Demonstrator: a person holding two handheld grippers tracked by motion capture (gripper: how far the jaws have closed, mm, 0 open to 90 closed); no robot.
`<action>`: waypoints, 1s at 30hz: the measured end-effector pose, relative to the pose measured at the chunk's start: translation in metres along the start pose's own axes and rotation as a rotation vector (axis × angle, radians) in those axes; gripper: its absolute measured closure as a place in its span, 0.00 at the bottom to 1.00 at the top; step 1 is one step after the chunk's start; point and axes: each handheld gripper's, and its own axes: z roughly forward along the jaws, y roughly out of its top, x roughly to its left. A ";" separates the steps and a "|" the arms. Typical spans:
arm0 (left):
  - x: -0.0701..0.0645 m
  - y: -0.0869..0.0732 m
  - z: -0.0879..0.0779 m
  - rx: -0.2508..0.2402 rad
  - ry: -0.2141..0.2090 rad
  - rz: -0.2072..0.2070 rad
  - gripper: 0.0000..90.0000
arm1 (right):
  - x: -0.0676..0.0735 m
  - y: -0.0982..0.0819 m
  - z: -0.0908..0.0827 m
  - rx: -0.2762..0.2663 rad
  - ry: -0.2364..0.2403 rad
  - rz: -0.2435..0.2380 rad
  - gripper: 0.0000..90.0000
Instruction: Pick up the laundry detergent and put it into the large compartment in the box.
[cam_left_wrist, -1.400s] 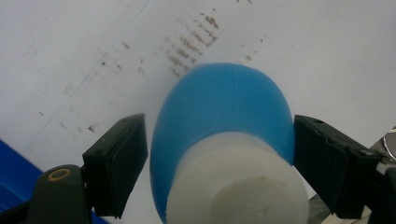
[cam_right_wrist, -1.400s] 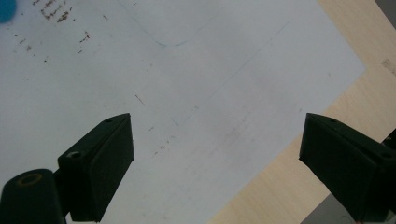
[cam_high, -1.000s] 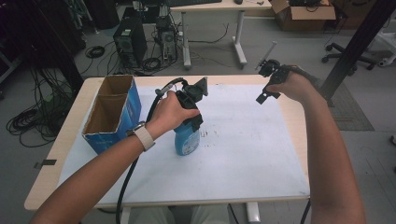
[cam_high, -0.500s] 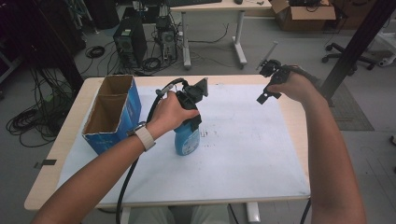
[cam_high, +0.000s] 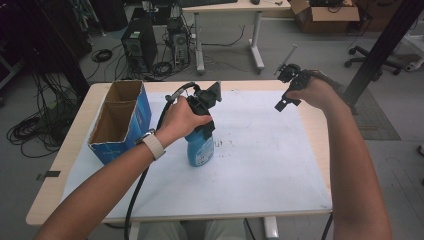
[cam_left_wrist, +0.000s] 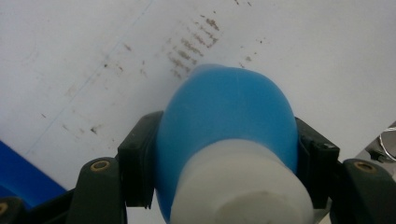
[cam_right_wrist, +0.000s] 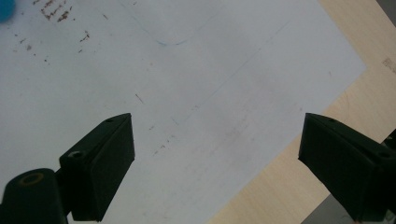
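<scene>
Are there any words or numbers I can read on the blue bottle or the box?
None can be read.
Blue bottle: its label is too blurred to read.
Cardboard box: no print shows on its blue side.
White sheet: only smudges and faint lines, no writing.

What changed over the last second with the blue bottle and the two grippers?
Nothing visibly changed. The left gripper stays shut on the blue bottle, which stands on the white mat beside the cardboard box; the right gripper stays open, raised over the mat's far right corner.
</scene>
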 end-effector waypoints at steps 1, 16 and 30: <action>-0.001 0.000 -0.005 0.000 0.009 0.003 0.41 | 0.000 0.000 0.000 0.002 -0.001 0.001 0.12; 0.000 -0.003 -0.041 -0.020 0.021 -0.003 0.41 | 0.001 -0.002 -0.003 -0.001 -0.003 0.007 0.12; 0.009 -0.006 -0.084 -0.029 0.036 -0.058 0.41 | 0.002 -0.003 -0.005 -0.007 -0.003 0.005 0.12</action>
